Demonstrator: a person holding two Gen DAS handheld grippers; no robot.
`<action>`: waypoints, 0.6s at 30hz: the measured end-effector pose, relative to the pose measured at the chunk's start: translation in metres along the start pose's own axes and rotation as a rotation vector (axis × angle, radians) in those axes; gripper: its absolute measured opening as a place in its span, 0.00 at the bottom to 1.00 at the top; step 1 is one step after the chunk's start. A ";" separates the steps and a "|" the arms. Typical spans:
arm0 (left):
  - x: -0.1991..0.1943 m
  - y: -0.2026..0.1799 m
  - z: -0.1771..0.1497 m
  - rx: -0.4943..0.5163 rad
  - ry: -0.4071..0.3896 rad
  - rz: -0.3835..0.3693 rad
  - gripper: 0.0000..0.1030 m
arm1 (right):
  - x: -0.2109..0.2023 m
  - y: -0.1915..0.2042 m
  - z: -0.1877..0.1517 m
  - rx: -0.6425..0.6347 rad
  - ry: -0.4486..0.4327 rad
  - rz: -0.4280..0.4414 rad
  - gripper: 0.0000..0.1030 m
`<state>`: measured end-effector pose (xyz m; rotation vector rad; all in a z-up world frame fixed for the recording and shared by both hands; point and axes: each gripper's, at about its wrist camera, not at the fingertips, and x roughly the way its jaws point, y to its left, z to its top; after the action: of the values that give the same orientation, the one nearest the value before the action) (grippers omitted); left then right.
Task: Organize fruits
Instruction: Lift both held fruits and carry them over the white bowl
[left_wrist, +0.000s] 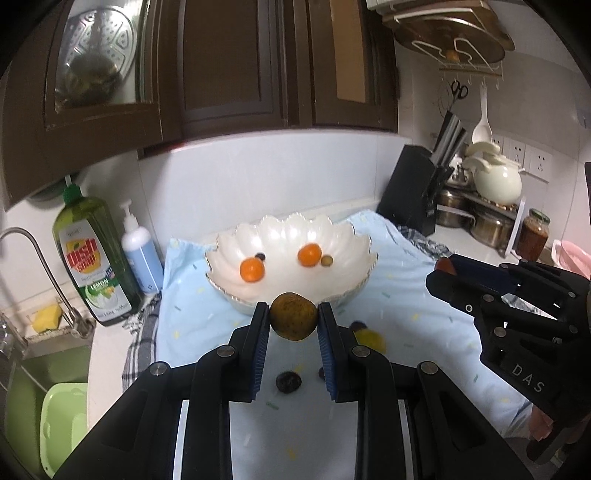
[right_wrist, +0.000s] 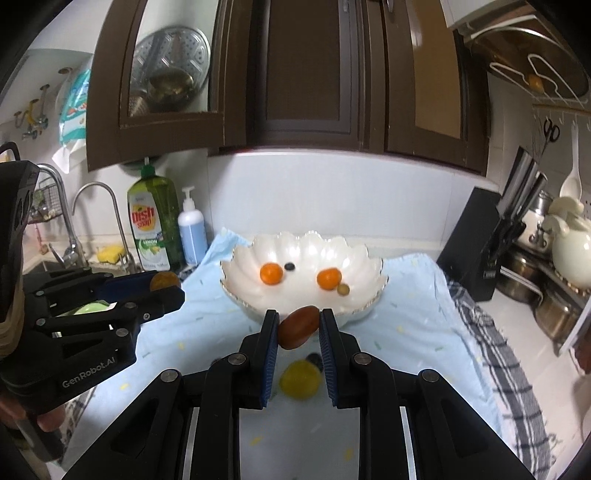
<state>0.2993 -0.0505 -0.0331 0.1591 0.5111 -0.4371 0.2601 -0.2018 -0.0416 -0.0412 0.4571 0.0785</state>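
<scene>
White scalloped bowl (left_wrist: 291, 254) straight ahead of both tongs and a little beyond their tips, on the pale blue cloth (left_wrist: 399, 280) over the worktop. Left tongs (left_wrist: 293, 321) clamped on a round brownish fruit (left_wrist: 293, 317); right tongs (right_wrist: 299, 328) clamped on a reddish-brown oblong fruit (right_wrist: 299, 326), long axis tilted, upper end toward the right pad. Both held clear of the cloth, just short of the near rim, about equally close, so probably a short carry forward over the rim before letting go. Already in the bowl: two orange fruits (right_wrist: 271, 273), a dark berry (right_wrist: 290, 266), a small olive-coloured one (right_wrist: 344, 290). Left on the cloth below the tongs: a yellow fruit (right_wrist: 299, 380), blurred, and dark round fruits (left_wrist: 288, 381), one partly hidden behind a pad. Near rim of the bowl hidden by the held fruit in both views.
</scene>
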 end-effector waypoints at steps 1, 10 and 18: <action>-0.001 -0.001 0.002 -0.001 -0.006 0.005 0.26 | 0.000 -0.002 0.003 -0.003 -0.009 0.003 0.23; 0.003 -0.005 0.022 -0.007 -0.051 0.038 0.26 | 0.001 -0.015 0.021 -0.017 -0.069 0.028 0.23; 0.017 -0.004 0.040 0.002 -0.079 0.065 0.26 | 0.017 -0.026 0.036 -0.023 -0.095 0.036 0.23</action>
<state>0.3281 -0.0703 -0.0074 0.1595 0.4269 -0.3794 0.2936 -0.2241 -0.0164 -0.0511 0.3620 0.1208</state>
